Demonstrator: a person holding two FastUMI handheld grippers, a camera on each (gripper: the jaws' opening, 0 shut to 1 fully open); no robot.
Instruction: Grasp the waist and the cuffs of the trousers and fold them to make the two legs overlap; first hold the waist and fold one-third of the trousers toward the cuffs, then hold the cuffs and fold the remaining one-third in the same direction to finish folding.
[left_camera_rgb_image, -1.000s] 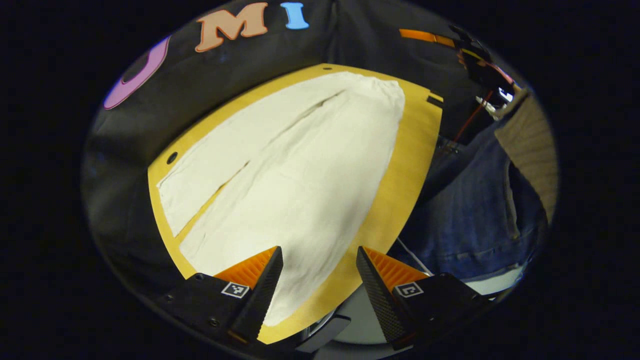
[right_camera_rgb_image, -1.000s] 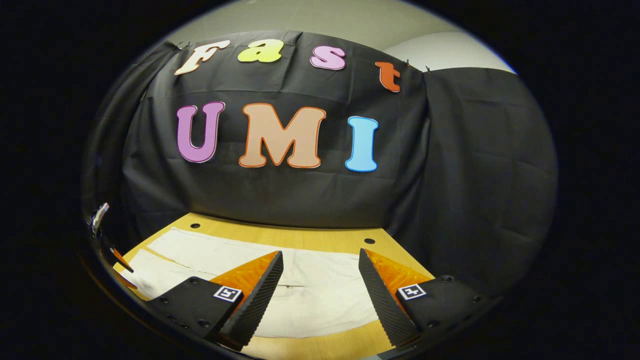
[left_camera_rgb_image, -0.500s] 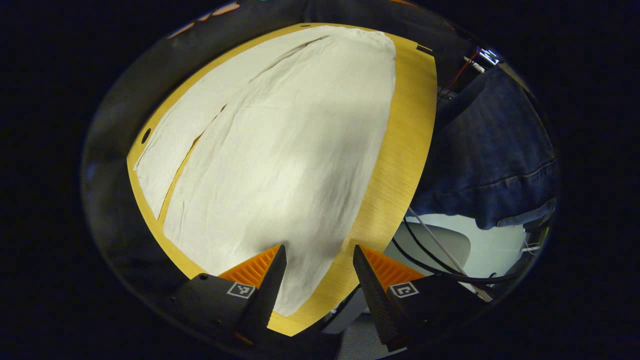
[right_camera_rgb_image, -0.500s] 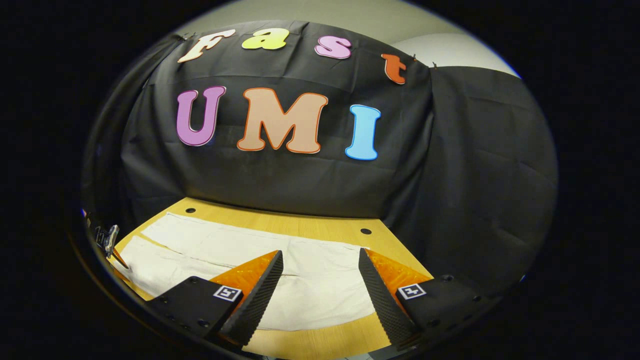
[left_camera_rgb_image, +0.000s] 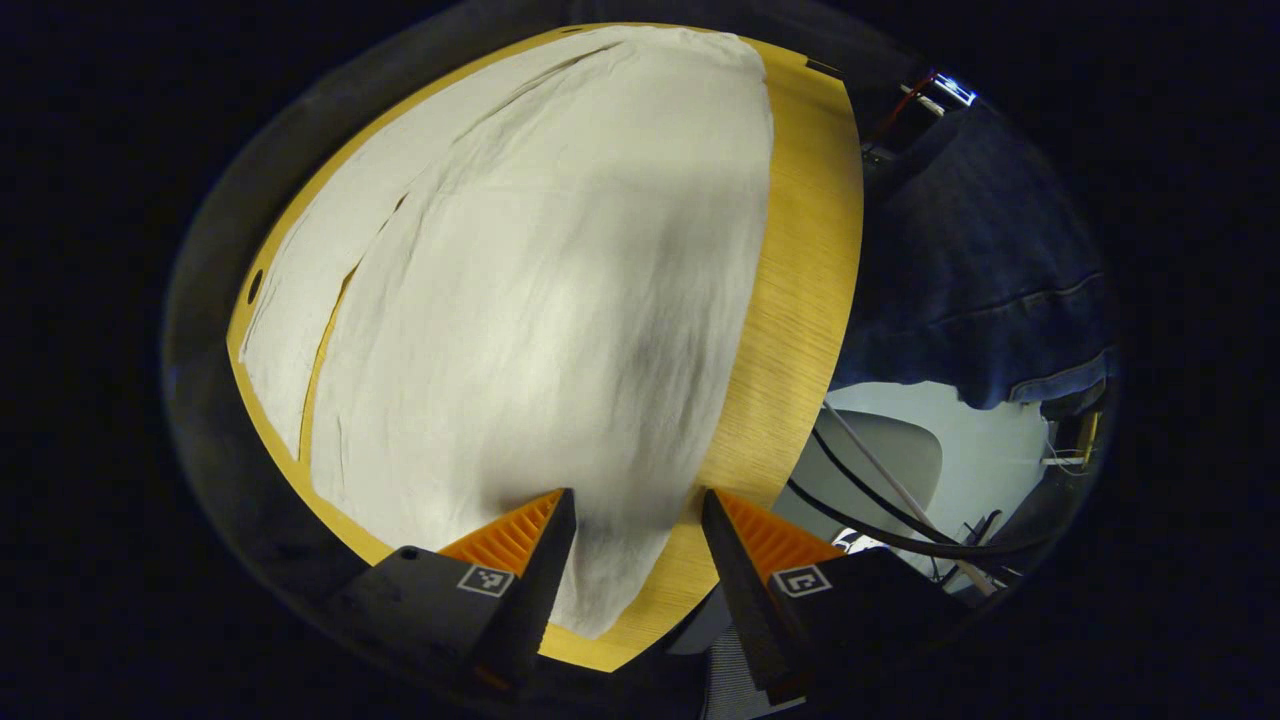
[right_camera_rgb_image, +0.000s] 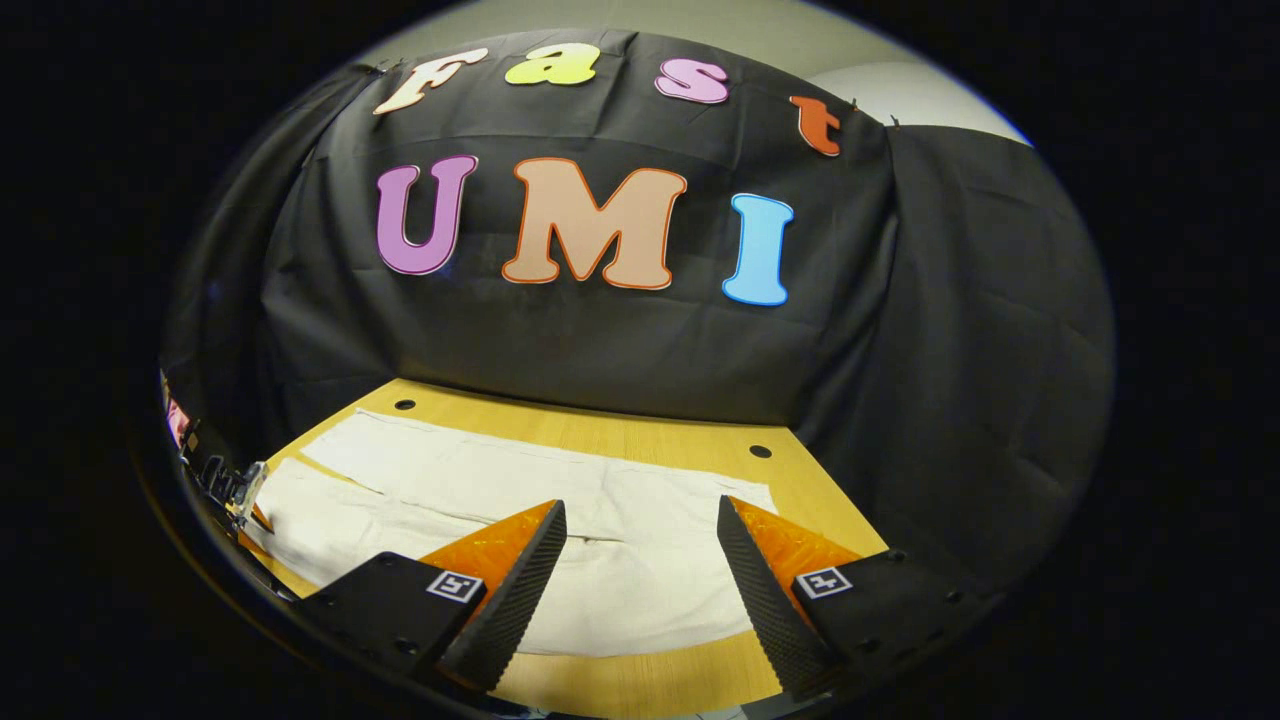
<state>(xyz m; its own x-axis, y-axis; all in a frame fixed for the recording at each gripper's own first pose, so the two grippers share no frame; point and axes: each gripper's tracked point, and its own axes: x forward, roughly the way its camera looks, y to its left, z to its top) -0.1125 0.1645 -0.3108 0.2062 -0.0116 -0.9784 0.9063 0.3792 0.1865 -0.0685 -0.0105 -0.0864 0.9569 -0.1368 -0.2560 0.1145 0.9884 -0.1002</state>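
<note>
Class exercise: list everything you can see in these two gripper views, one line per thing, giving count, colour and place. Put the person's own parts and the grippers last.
Trousers: one pair, cream white, spread flat on the table, legs side by side with a narrow gap.
Table: one, yellow wood, under the trousers; small dark holes near its far edge.
Cables: a few, black and white, below the table edge on the floor side.
Person's jeans: one, dark blue, beside the table.
Left gripper: one, open, above the trousers' near end.
Right gripper: one, open, above the trousers' wider end.
</note>
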